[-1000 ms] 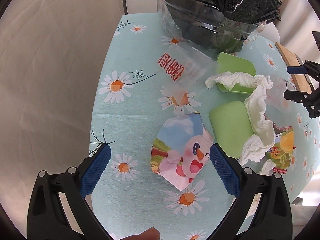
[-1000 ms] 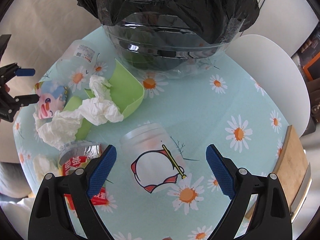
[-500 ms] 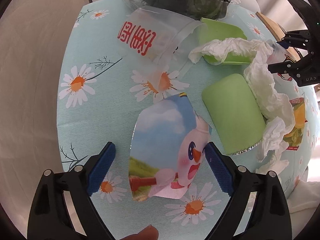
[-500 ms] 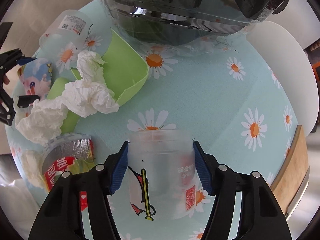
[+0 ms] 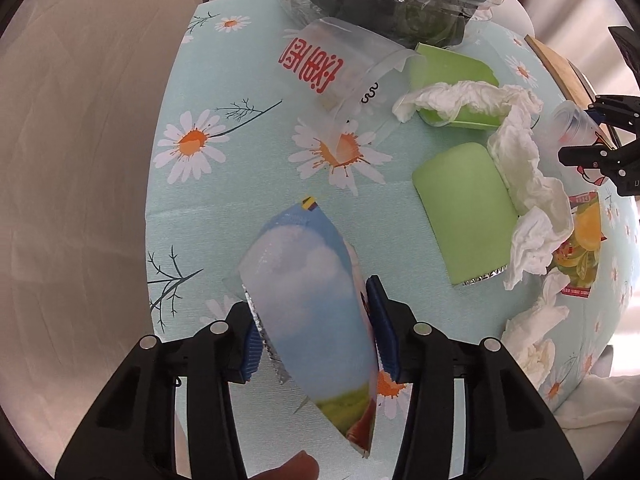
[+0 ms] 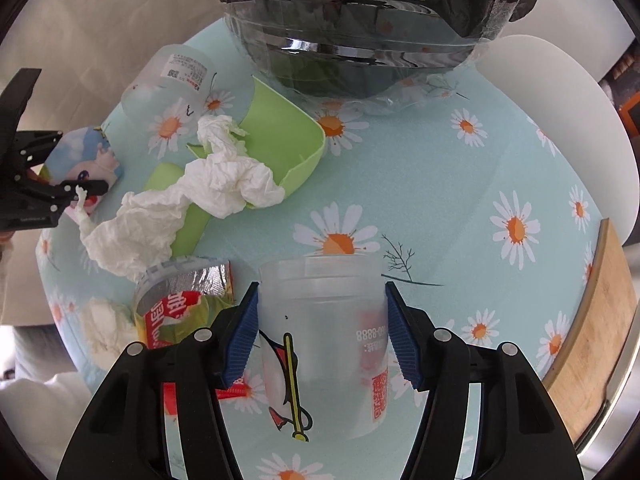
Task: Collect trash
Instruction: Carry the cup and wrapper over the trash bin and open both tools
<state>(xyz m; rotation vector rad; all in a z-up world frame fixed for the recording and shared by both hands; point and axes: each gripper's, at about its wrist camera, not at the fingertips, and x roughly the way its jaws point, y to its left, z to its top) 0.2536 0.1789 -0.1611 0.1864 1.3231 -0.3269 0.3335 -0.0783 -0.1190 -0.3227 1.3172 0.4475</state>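
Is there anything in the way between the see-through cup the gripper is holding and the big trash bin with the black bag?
Nothing visible blocks it. The right gripper is shut on the frosted cup, and only bare daisy tablecloth lies between it and the bin. The green bowl and crumpled tissue sit off to the left.

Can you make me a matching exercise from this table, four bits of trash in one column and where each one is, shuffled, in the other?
Things:
1. Cartoon wrapper
2. Penguin cup
3. Tissue
4. Red-lettered cup

Places:
A. On its side near the bin
B. Between the right tool's pads
C. Draped over the green bowl
D. Between the left tool's pads

Pairs: 1-D, 2-B, 3-C, 4-A
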